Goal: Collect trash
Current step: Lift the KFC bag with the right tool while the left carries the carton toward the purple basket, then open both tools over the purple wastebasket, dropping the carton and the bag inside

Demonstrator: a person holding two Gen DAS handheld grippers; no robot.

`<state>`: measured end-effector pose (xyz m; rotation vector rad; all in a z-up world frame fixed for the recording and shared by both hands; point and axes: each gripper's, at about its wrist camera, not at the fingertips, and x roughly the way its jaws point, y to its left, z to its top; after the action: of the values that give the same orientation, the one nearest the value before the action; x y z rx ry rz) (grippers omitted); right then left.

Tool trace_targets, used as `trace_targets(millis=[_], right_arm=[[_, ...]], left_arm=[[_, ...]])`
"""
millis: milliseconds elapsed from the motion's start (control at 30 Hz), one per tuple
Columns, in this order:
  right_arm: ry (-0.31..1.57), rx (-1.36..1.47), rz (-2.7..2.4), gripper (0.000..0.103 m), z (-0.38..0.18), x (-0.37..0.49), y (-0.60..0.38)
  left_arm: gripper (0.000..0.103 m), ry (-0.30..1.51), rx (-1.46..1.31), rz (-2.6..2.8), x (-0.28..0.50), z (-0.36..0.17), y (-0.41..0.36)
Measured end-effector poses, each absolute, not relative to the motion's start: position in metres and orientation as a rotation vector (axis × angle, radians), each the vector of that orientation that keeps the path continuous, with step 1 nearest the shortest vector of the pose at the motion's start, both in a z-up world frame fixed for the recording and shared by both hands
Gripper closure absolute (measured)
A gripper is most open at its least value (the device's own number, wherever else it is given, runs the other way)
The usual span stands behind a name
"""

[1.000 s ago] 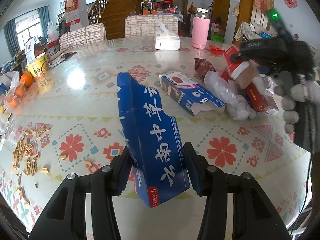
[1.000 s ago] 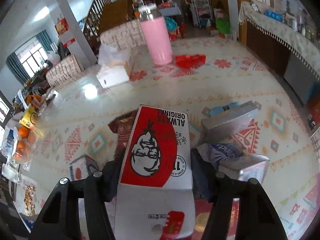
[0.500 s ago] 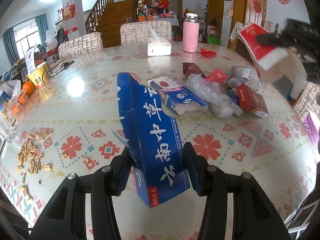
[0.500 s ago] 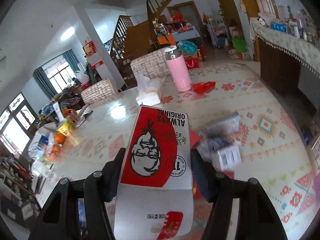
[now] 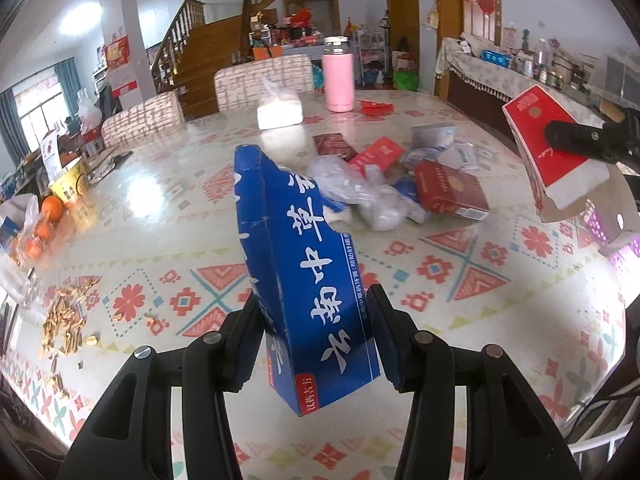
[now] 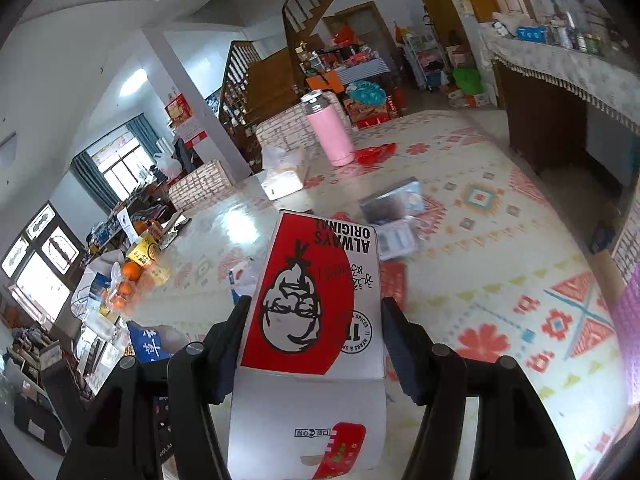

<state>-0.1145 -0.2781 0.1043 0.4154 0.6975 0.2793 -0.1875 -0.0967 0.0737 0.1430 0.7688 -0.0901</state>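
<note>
1. Across the patterned table [image 5: 460, 280]: heap of wrappers and boxes [image 5: 400, 184] at far right, pink flask [image 5: 338, 75] and tissue box [image 5: 280, 110] beyond, nut shells [image 5: 66, 316] near left, oranges [image 5: 52, 208] at left edge.
2. Held clear above the table: blue carton [image 5: 304, 280], tilted, clamped on both sides by left gripper [image 5: 316, 336].
3. Gripped likewise by right gripper [image 6: 314, 340]: red-and-white chicken box [image 6: 316, 300], raised at right of the heap.

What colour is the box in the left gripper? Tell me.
Blue with white lettering; the box shows best in the left wrist view.
</note>
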Motion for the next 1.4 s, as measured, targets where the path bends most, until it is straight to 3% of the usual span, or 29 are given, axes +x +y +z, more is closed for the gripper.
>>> trace_targets(millis=[700, 1400], right_arm=[[0.629, 0.540, 0.100, 0.035, 0.081, -0.188, -0.412], [0.564, 0.684, -0.272, 0.035, 0.062, -0.249, -0.611]], left_arm=[[0.054, 0.792, 0.263, -0.275, -0.191, 0.077, -0.205], [0.054, 0.813, 0.275, -0.793, -0.133, 0.101, -0.462]])
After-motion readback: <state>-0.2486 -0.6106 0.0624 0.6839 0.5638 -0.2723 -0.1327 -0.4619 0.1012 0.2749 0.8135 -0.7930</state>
